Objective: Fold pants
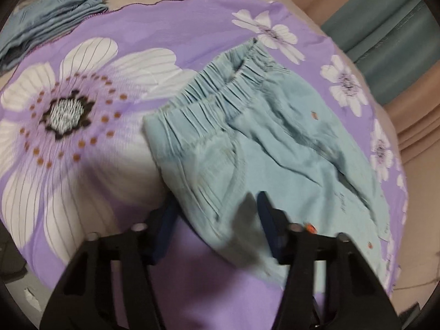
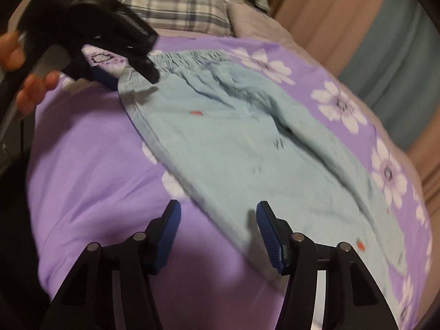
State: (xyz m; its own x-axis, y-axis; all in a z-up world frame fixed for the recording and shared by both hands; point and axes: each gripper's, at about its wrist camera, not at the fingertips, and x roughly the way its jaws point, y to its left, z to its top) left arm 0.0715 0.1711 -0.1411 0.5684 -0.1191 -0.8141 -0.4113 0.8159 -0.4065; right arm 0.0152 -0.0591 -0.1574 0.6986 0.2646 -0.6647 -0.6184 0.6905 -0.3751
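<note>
Pale blue pants (image 2: 233, 148) lie spread on a bed (image 2: 90, 148) covered with a purple sheet printed with white flowers. The elastic waistband (image 1: 220, 82) is gathered and puckered at the far end; the legs run toward the cameras, overlapping, with soft creases along the middle.

The left gripper (image 1: 217, 220) is low over the near side edge of the pants by the waist. Its blue-padded fingers (image 1: 265, 214) straddle that edge with cloth between them, but the picture is blurred and the cloth hides the pad faces, so I cannot tell whether they pinch it yet. In the right wrist view the same gripper sits at the waistband corner, carried by a person's hand (image 2: 24, 63).

The right gripper (image 2: 218, 225) hovers over the near edge further down the leg. Its fingers (image 2: 170, 220) stand apart, nothing clamped; one is over bare sheet, the other over cloth.

The pants look light, thin and limp (a cotton-like weave, judging by the fine wrinkles). They should drape and sag wherever unsupported, and probably slide easily on the sheet. The best holds seem to be the thick waistband corner and a seamed side edge or hem, pinching all layers together so that none slips out.
</note>
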